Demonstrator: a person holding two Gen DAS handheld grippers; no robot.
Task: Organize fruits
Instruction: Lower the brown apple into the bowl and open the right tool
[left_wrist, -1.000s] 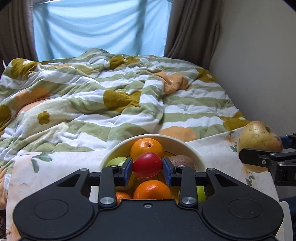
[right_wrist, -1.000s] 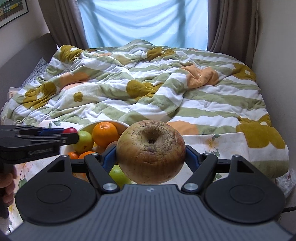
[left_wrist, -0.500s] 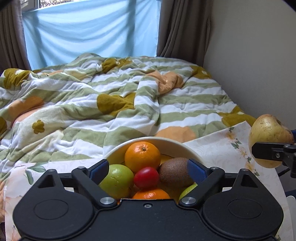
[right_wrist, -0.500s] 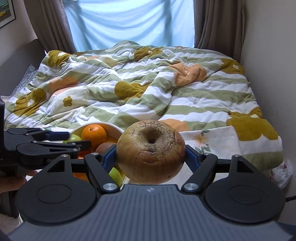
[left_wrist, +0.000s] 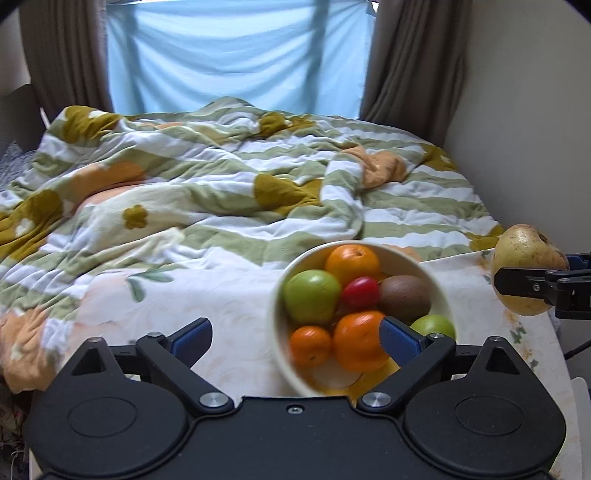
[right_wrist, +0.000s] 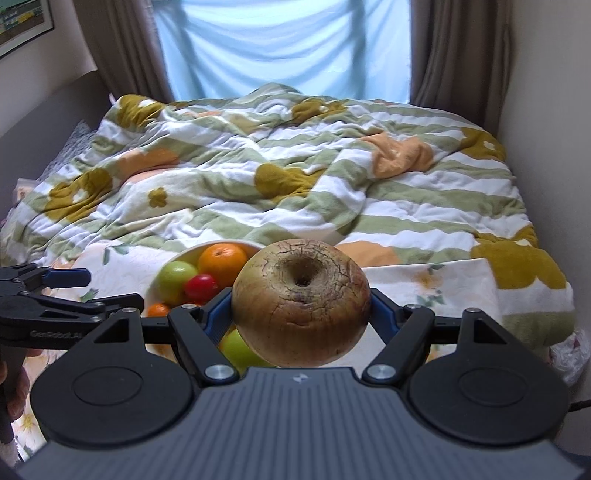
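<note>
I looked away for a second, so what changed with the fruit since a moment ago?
The left gripper let go of the small red fruit, leaving it in the bowl, then opened and pulled back leftward. The right gripper still clamps the big brownish apple.

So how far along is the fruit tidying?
Mostly done: the bowl already holds oranges, green apples, a kiwi and a red fruit. The right tongs grip a brownish apple, not yet in the bowl. The left tongs are open, empty.
</note>
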